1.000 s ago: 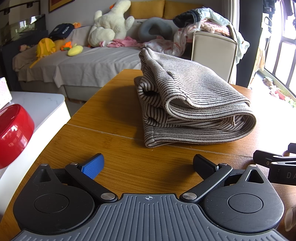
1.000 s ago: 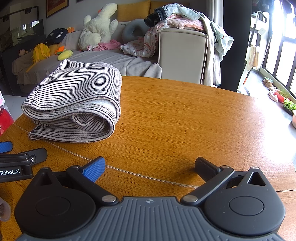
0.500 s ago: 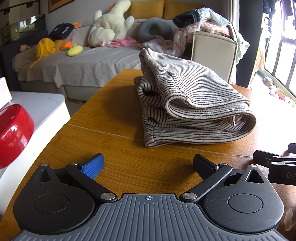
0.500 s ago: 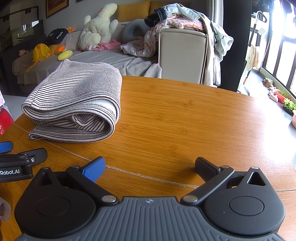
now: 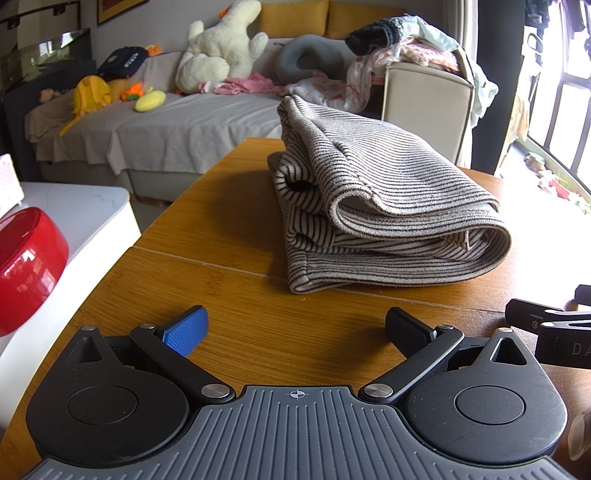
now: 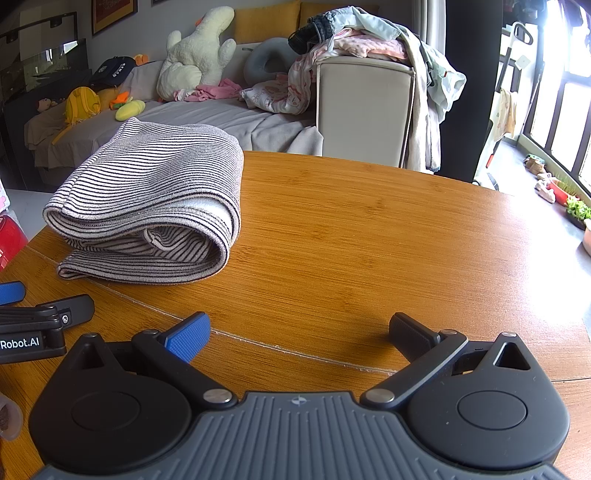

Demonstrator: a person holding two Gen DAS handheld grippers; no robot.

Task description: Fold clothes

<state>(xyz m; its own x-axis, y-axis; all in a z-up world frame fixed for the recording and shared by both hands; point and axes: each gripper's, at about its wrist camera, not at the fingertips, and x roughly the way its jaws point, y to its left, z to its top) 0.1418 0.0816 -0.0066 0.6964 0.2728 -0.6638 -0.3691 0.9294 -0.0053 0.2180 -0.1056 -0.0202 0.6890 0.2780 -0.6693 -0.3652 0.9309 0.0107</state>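
A striped garment (image 5: 380, 206) lies folded into a thick bundle on the wooden tabletop (image 5: 229, 229), its layers stacked with the rolled fold on the right and loose edges facing near. From the right wrist view the same bundle sits at the far left of the tabletop, well apart from the near edge.

The left gripper (image 5: 295, 328) hovers low over the tabletop just near of the garment, its jaws spread wide and holding nothing; one fingertip pad is blue, the other black. The right gripper (image 6: 299, 332) sits to the right of it, jaws also spread wide and empty, pointing at bare wood to the right of the garment. Each gripper shows at the edge of the other's view, side by side and near one another.

A seam line runs across the tabletop between the grippers and the garment. To the left, a red bowl (image 5: 26, 266) rests on a white counter (image 5: 81, 206). Beyond the table stands a sofa (image 5: 177, 125) with a cream plush toy (image 5: 218, 48), and a beige armchair (image 6: 365, 110) heaped with clothes (image 6: 369, 33).
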